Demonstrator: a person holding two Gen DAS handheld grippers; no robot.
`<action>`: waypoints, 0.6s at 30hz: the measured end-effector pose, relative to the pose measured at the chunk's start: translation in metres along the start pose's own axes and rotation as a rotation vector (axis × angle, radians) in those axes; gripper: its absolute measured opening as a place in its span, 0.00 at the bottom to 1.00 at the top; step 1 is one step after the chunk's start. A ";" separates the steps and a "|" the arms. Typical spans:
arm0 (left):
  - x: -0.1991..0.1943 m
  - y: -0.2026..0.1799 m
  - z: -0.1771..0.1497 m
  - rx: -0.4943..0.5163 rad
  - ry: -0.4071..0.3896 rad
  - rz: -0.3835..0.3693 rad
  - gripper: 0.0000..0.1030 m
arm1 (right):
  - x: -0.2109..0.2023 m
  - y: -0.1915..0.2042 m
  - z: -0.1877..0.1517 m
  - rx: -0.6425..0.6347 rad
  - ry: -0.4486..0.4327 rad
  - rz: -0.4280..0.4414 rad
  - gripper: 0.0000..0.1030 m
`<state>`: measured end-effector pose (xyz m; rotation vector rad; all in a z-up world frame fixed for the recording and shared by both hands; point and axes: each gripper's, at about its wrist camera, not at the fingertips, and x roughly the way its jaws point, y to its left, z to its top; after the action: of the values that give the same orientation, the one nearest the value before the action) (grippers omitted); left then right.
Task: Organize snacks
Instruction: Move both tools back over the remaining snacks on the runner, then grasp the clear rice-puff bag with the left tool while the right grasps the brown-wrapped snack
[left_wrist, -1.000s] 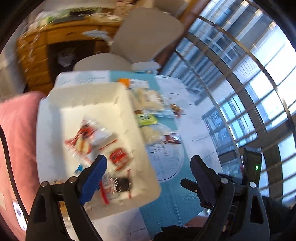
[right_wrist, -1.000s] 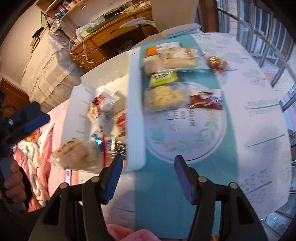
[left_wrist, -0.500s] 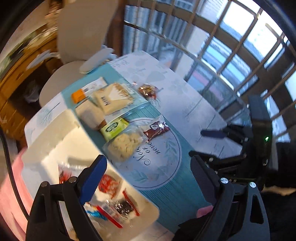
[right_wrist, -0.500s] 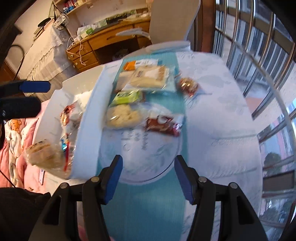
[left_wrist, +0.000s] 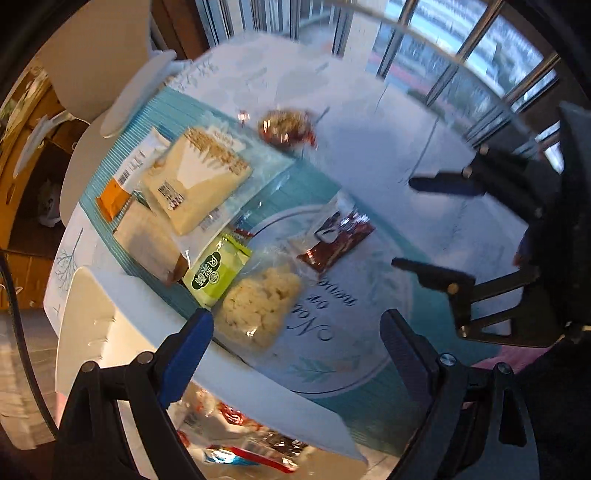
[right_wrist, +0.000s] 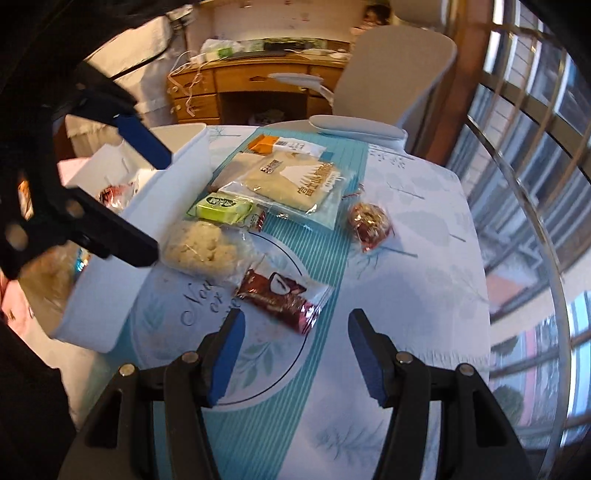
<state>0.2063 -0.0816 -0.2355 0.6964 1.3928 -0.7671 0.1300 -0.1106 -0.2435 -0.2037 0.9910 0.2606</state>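
Both grippers empty, fingers apart: left gripper (left_wrist: 295, 343) low in its frame above the clear puffed-snack bag (left_wrist: 258, 310), right gripper (right_wrist: 293, 354) just below the maroon wrapper (right_wrist: 284, 295) at centre. White bin (right_wrist: 110, 280) at left edge of bench (right_wrist: 424, 258). Likely risks: crushing the puffs, wrapper sliding from the pinch, grippers colliding.

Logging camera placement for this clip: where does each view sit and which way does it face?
Left wrist: on the left tongs, looking steeply down on the table's snacks; open right tongs at right.
Right wrist: on the right tongs, angled down across the table; left tongs over the white box.
Shared: dark red wrapper.
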 end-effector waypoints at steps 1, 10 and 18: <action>0.008 -0.001 0.003 0.005 0.028 0.009 0.88 | 0.006 -0.001 0.000 -0.017 0.000 0.004 0.57; 0.056 -0.001 0.017 0.009 0.168 0.101 0.88 | 0.039 0.008 -0.005 -0.183 -0.039 0.013 0.57; 0.081 0.016 0.023 -0.043 0.230 0.105 0.88 | 0.057 0.014 -0.006 -0.284 -0.050 0.055 0.57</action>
<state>0.2347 -0.0961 -0.3155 0.8370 1.5620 -0.5862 0.1507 -0.0918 -0.2950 -0.4270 0.9089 0.4552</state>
